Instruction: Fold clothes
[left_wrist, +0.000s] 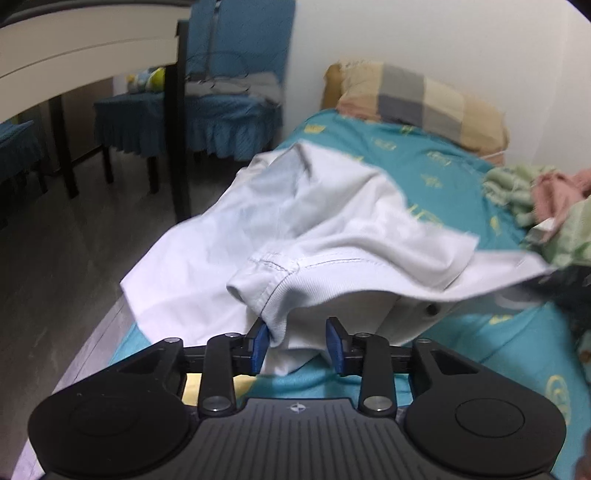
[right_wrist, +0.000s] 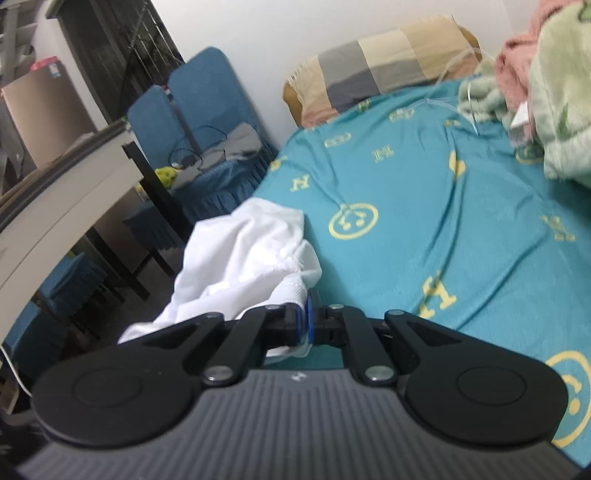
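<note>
A white garment (left_wrist: 295, 229) lies bunched at the left edge of the bed and partly hangs over it, above the teal sheet (left_wrist: 424, 162). In the left wrist view its stitched hem drops between the blue pads of my left gripper (left_wrist: 297, 343). The jaws stand apart: the cloth brushes the left pad and a gap shows at the right pad. In the right wrist view my right gripper (right_wrist: 308, 325) is shut on a ribbed edge of the same white garment (right_wrist: 243, 258), which trails off to the left over the side of the teal sheet (right_wrist: 424, 221).
A checked pillow (left_wrist: 417, 99) (right_wrist: 369, 74) lies at the head of the bed by the wall. A green and pink blanket (left_wrist: 546, 206) (right_wrist: 554, 92) is heaped on the right. Blue-covered chairs (left_wrist: 207, 110) and a white table (left_wrist: 74, 48) stand left of the bed.
</note>
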